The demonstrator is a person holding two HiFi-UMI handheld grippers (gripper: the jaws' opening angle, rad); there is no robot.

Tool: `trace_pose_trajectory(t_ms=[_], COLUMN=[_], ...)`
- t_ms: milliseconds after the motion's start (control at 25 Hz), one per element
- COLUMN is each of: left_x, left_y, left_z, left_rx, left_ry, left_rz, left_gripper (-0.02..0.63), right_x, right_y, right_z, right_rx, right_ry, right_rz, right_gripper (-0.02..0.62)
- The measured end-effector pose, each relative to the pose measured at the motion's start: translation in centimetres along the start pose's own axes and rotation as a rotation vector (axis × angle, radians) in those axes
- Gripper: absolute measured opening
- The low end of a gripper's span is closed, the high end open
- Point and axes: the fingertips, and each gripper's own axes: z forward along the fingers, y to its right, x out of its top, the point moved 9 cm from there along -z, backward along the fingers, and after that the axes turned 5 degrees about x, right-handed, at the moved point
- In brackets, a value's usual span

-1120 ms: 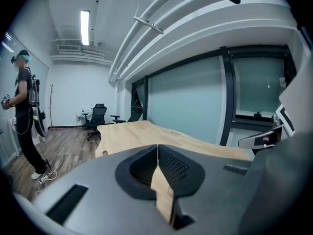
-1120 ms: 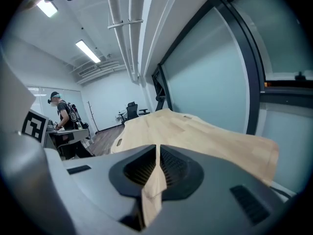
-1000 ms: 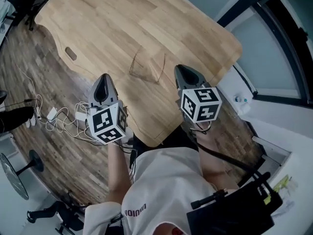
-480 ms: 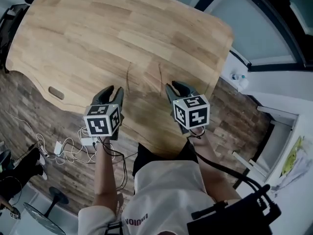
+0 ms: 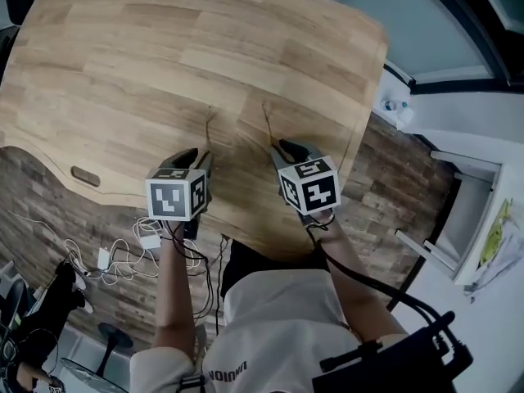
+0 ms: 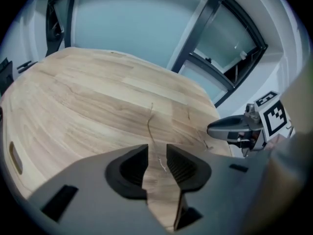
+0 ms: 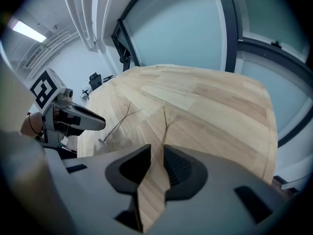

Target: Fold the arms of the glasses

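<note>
left hand-held gripper (image 6: pixel 156 154), jaws just been opening and released, straddles the tip of one thin arm (image 6: pixel 149 125) of the glasses (image 5: pixel 267 121) on the table (image 5: pixel 123 47). right hand-held gripper (image 7: pixel 156 153), also unclenched, straddles the other arm (image 7: pixel 165 117). a crooked squeeze could bend an arm or skid the light frame. count: one glasses, two arms, two hand-held grippers.

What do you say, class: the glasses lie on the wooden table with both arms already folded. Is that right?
Not quite. The glasses do lie on the wooden table, but both arms are spread open, not folded. The head view shows them reaching back toward the person.
</note>
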Motion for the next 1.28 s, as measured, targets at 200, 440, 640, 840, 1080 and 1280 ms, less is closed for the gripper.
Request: trace_pose_trajectory(t_ms=[200,440,640,840,1080,1280], left_x=[0.4,-0.4,-0.7,-1.0,-1.1,-1.2], left_y=[0.2,0.4,1.0,1.0,0.9,0.6], left_z=[1.0,1.9,2.4,2.8,2.9,3.0], left_rx=[-0.052,-0.044,-0.068,-0.043,-0.079,-0.095], left_ry=[-0.057,-0.134,-0.157,-0.174,-0.143,-0.126], left_rz=[-0.022,0.004,-0.023,-0.003,-0.022,-0.057], left_gripper=[0.126,0.126,0.124,0.084,0.054,0.043], right_x=[0.0,-0.3,-0.7,-0.7,-0.6,-0.5], right_y=[0.0,-0.3,-0.2,0.0,-0.2,-0.4], right_z=[1.0,1.7,2.0,2.1,2.2,2.5], right_rx=[0.024,0.015,0.002,-0.006,-0.019,0.044], right_ry=[-0.036,-0.105,-0.145,-0.169,-0.188,-0.181], right_rz=[0.03,0.021,0.01,0.003,-0.053,-0.061], right_gripper=[0.095,0.1,0.103,0.097,0.074,0.051])
